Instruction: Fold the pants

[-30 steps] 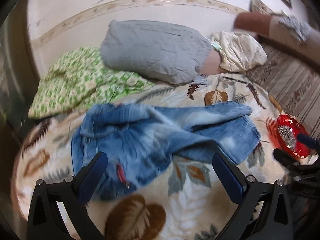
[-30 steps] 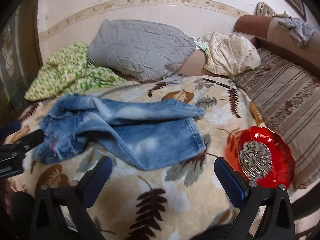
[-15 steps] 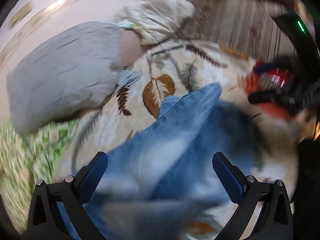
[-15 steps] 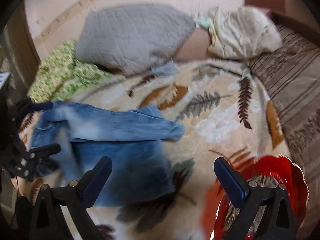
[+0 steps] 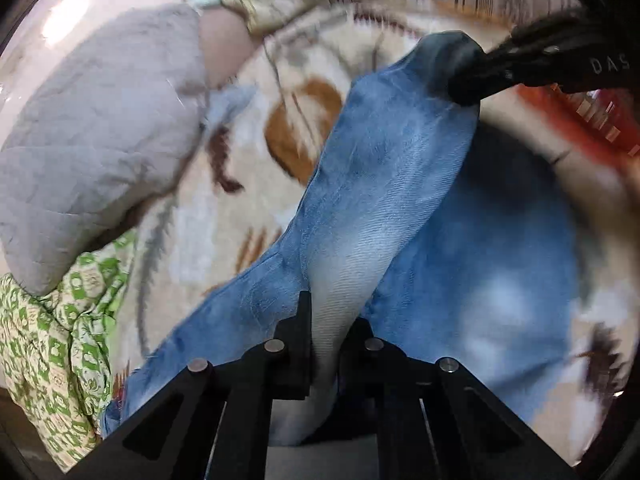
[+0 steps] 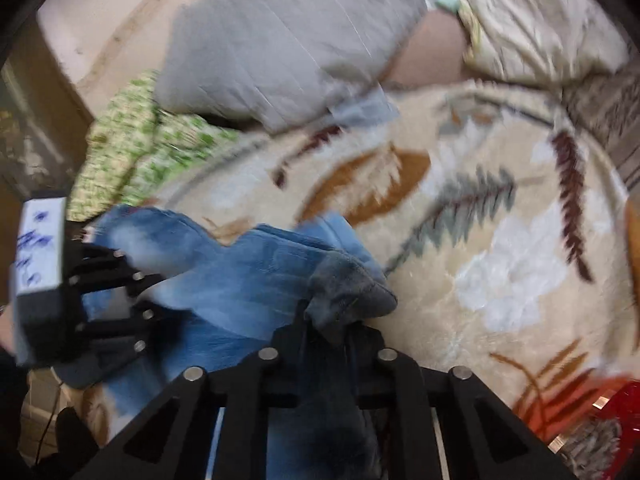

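While both grippers are clamping the denim, the blue jeans (image 5: 384, 184) are stretching between them above the leaf-print blanket (image 6: 500, 240).

The left gripper (image 5: 326, 344) is pinching a pale, faded fold of a leg with its jaws drawn narrow around the cloth, and the right gripper (image 6: 328, 332) is gripping a bunched, darker grey-blue end of the fabric the same way. In the left wrist view the right gripper (image 5: 476, 80) is showing at the far end of the raised leg, biting its tip, while the rest of the jeans is lying blurred on the blanket below. A grey quilted pillow (image 5: 92, 140) and a green patterned cloth (image 5: 52, 356) are sitting beyond the jeans, and what seems to be a red bowl (image 6: 624, 412) is peeking in at the blanket's edge.
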A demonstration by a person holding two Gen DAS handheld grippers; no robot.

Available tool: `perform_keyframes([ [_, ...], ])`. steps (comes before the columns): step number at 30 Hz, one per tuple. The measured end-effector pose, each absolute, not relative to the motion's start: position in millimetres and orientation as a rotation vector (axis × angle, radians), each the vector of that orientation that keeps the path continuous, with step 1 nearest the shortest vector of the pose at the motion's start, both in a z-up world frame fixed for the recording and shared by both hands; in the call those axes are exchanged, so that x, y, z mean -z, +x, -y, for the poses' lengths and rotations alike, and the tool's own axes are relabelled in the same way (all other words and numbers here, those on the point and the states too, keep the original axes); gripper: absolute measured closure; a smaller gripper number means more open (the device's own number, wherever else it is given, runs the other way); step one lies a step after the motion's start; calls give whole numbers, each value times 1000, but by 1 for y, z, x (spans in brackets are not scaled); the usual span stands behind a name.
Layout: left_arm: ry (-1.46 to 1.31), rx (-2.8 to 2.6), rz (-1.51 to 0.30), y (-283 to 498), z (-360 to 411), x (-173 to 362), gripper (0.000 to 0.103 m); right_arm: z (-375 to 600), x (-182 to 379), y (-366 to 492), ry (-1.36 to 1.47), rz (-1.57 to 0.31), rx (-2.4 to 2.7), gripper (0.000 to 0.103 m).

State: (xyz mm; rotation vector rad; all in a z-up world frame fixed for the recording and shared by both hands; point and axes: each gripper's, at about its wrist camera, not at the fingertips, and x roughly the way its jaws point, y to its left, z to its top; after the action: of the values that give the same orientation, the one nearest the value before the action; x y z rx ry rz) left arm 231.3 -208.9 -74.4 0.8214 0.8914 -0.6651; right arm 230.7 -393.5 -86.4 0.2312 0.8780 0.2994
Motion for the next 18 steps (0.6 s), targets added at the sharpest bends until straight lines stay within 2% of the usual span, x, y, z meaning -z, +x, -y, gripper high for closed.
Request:
perform_keyframes([
  [5, 652, 723, -710, 220, 200, -18, 95, 403, -1, 181, 184, -706, -308, 94],
  [9, 586, 675, -723, 268, 216, -25, 95, 410, -41, 197, 179, -669, -249, 93],
  [11, 619, 593, -749, 302, 229, -1, 95, 412, -35, 228, 168, -732, -214, 84],
  [12, 646, 529, -783, 320, 234, 17, 91, 415, -21, 248, 161, -790, -158, 64],
  [13, 648, 488, -822, 331, 235, 30, 76, 417, -11, 257, 147, -826, -95, 29],
  [14, 627, 433, -891, 346, 235, 45, 61, 418, -2, 263, 137, -846, -42, 19],
  [15, 590, 428, -934, 349, 233, 50, 33, 421, 6, 260, 148, -836, -27, 17],
  [16, 532, 442, -955, 348, 227, 51, 28, 425, 11, 251, 165, -826, -37, 17],
  [18, 460, 513, -931, 327, 218, 40, 28, 427, 16, 234, 162, -841, -55, 17],
])
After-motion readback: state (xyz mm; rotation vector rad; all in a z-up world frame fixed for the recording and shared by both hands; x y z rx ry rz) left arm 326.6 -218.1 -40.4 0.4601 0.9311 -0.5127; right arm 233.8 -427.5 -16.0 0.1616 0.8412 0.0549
